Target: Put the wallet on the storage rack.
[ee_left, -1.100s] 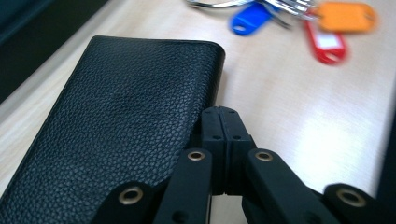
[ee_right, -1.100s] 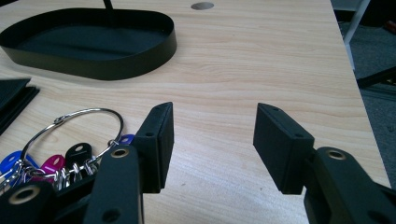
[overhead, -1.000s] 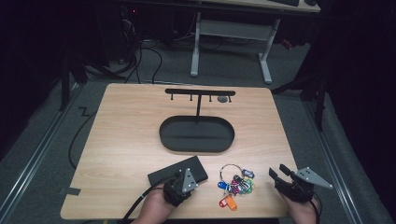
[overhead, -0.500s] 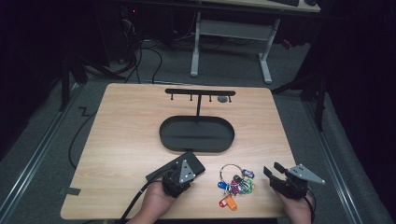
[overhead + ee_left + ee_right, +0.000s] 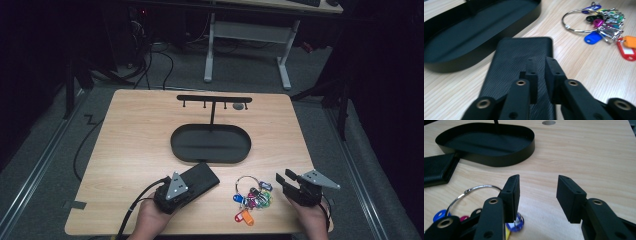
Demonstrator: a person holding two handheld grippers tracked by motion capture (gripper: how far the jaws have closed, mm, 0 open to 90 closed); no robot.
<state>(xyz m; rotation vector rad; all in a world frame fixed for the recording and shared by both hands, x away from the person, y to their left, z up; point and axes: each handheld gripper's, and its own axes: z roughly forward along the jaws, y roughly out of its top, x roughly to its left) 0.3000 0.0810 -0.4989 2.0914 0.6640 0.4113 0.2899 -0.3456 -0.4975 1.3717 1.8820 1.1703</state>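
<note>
The left gripper (image 5: pixel 197 181), fingers just opening a crack, has set the black wallet (image 5: pixel 521 62) on the counter (image 5: pixel 135 130) at the tray's (image 5: pixel 210 155) seven o'clock, while the right gripper (image 5: pixel 537 195), half-open, nears the key ring (image 5: pixel 252 195), needing a closing grasp next.

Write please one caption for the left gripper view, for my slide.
Left tool, jaws slightly apart, above a black wallet lying beside the black oval tray, with a key ring nearby on the wooden table.
</note>
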